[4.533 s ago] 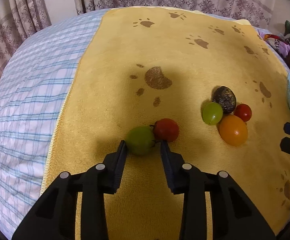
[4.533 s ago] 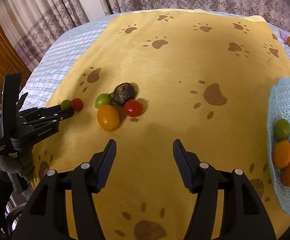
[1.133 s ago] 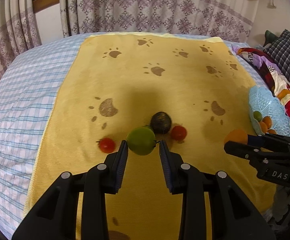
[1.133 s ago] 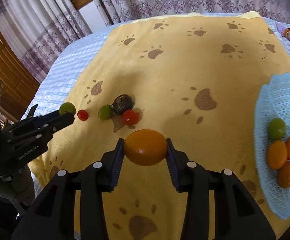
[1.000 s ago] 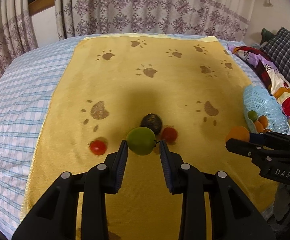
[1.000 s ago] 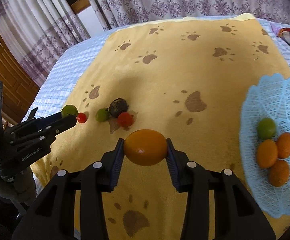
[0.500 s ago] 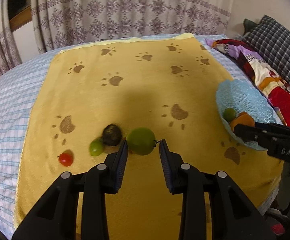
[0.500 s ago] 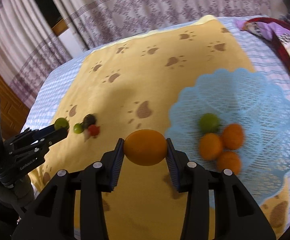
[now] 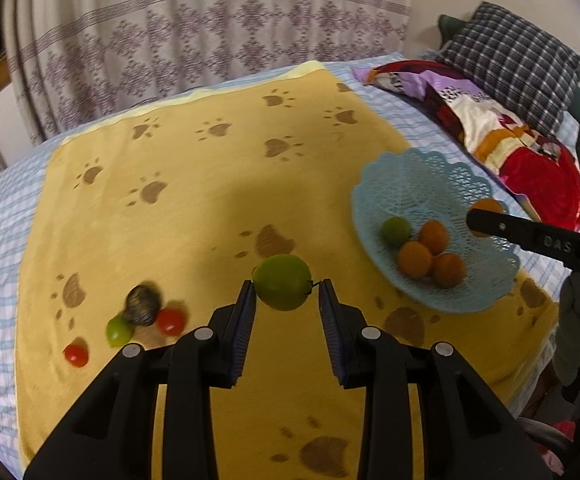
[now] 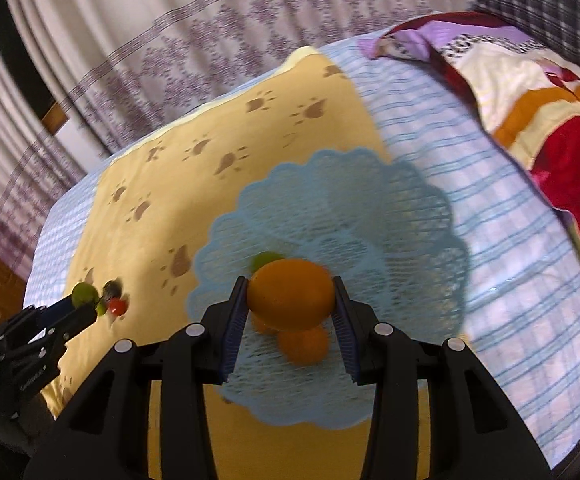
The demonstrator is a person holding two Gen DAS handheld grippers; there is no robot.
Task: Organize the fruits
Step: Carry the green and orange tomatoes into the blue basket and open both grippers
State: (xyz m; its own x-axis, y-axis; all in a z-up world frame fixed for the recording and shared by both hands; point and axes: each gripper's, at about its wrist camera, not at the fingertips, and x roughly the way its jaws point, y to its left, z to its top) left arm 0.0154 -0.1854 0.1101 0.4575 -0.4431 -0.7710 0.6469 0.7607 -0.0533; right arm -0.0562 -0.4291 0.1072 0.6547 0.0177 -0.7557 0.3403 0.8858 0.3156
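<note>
**Both claws loaded, basket in reach**

Seen only from the left wrist: red tomato (image 9: 76,354) at far left on the yellow towel (image 9: 193,208), then a small green fruit (image 9: 118,330), a dark wrinkled fruit (image 9: 142,305) touching it, and a second red tomato (image 9: 171,321) just beside. Further right, inside the blue basket (image 9: 426,172): one green fruit (image 9: 395,230) and three orange ones (image 9: 430,254), clustered and touching. Plaid pillow (image 9: 510,60) at the far right.

Seen only from the right wrist: basket (image 10: 330,200) lying half on the towel (image 10: 177,184), half on the checked sheet (image 10: 490,240); view blurred, so fruits beneath barely readable.

Left claw (image 9: 285,304): narrowly parted, clenched on a green fruit (image 9: 282,287), held above the towel, left of the basket. From the right wrist, same claw (image 10: 81,306) at far left, fruit at its tip.

Right claw (image 10: 290,308): clamped on an orange fruit (image 10: 290,294), held over the basket. From the left wrist, its tip (image 9: 486,220) over the basket's right rim.
</note>
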